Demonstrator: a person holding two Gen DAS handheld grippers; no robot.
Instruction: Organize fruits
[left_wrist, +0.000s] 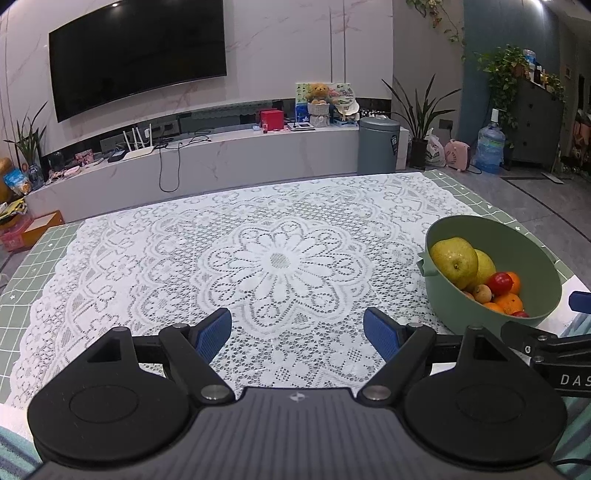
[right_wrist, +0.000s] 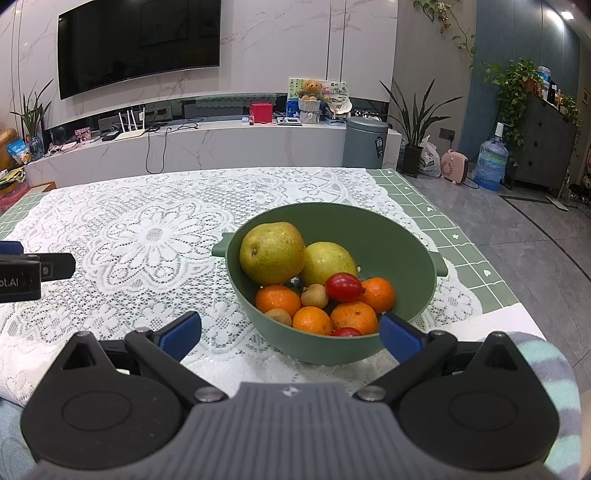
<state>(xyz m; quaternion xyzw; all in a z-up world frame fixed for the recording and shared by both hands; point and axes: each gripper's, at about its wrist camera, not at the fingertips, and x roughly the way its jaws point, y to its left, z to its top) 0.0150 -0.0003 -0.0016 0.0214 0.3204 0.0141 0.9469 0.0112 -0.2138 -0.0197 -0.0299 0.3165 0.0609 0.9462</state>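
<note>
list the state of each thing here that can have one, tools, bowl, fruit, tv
left tool: open, holding nothing, above the lace tablecloth
right tool: open, holding nothing, at the bowl's near rim
green bowl: upright, full of fruit
pears: two, inside the bowl, leaning together
mandarins: four, piled in the bowl
cherry tomato: resting on top of the pile
tv: off, screen dark

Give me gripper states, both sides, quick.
Left gripper: open, empty, over the lace cloth.
Right gripper: open, empty, at the fruit bowl.
</note>
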